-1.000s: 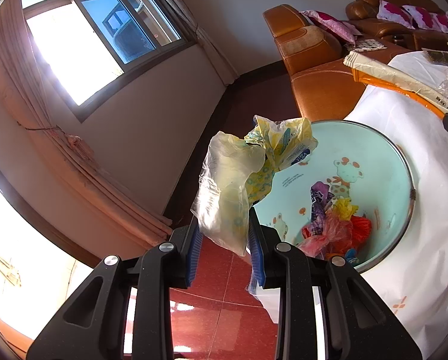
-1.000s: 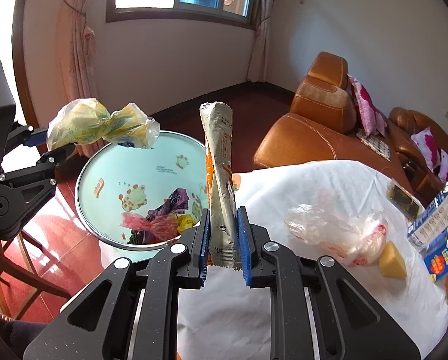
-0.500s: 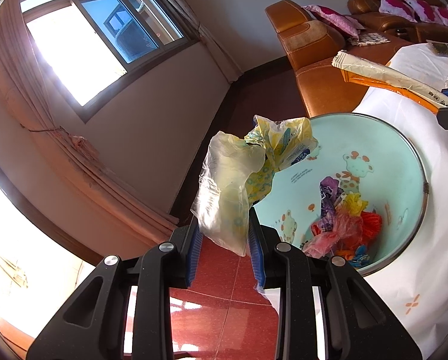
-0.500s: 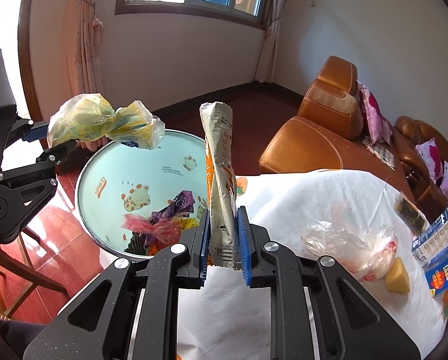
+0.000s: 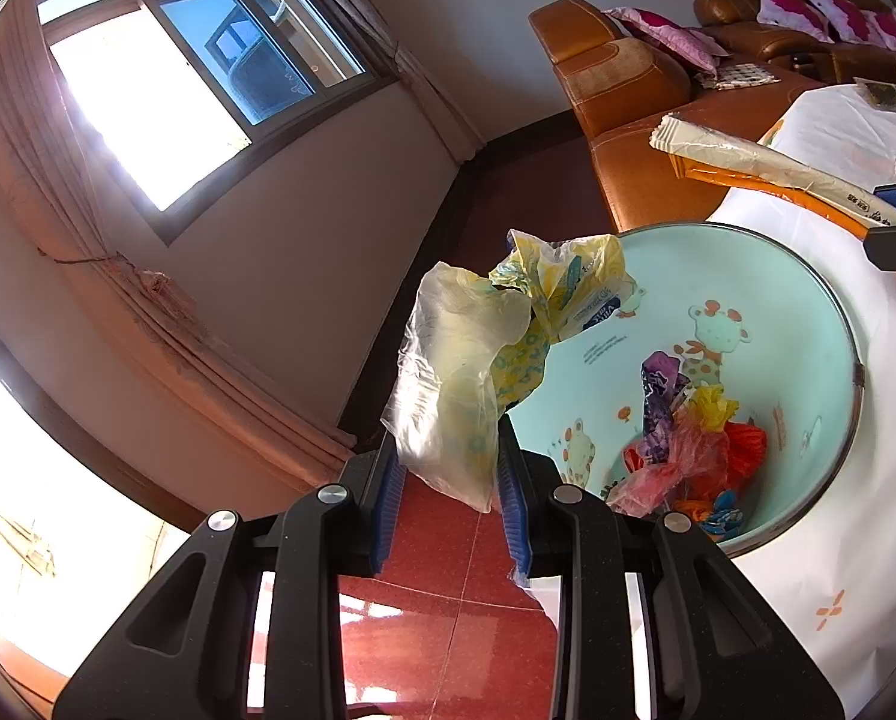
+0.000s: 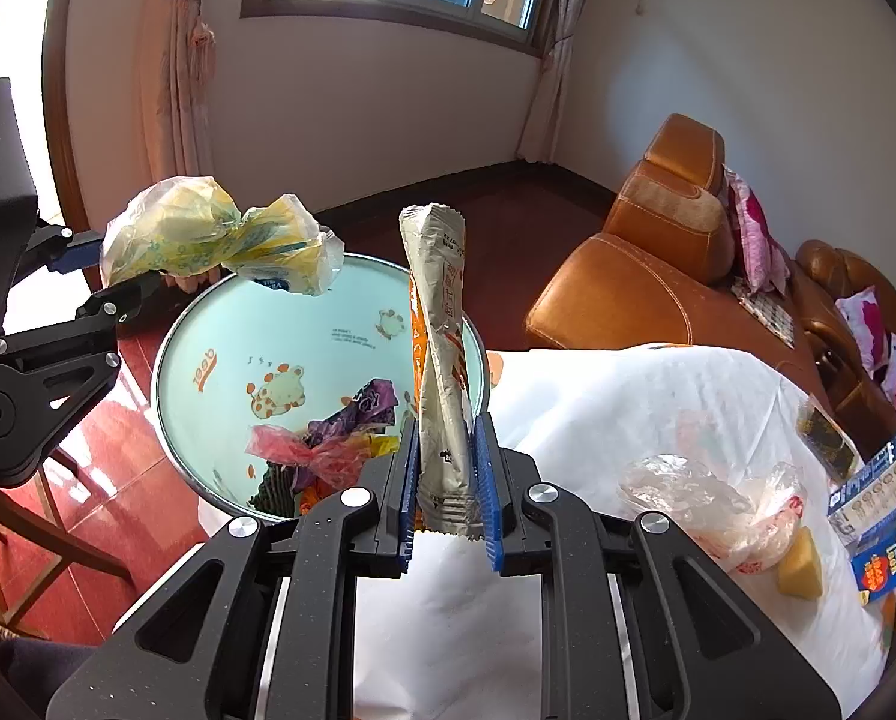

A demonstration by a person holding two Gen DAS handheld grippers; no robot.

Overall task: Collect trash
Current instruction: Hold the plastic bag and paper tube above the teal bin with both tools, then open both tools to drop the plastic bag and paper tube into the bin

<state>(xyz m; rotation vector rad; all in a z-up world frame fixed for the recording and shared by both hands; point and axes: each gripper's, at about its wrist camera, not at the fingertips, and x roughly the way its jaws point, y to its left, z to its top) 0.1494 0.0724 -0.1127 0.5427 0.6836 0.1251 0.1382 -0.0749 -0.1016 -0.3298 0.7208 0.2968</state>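
My left gripper is clamped on a crumpled yellow plastic bag, which hangs in the air over the near rim of the bin — its free end reaches out above the opening. My right gripper is squeezed onto a long silver snack wrapper that stands upright between the blue pads, its top leaning out over the bin's edge. The bin is pale blue inside with cartoon animals, and I can see a heap of wrappers at its bottom. It sits just beside the table with the white cloth. On that cloth, well off to my right, lie a clear plastic bag, a yellow wedge and a blue carton.
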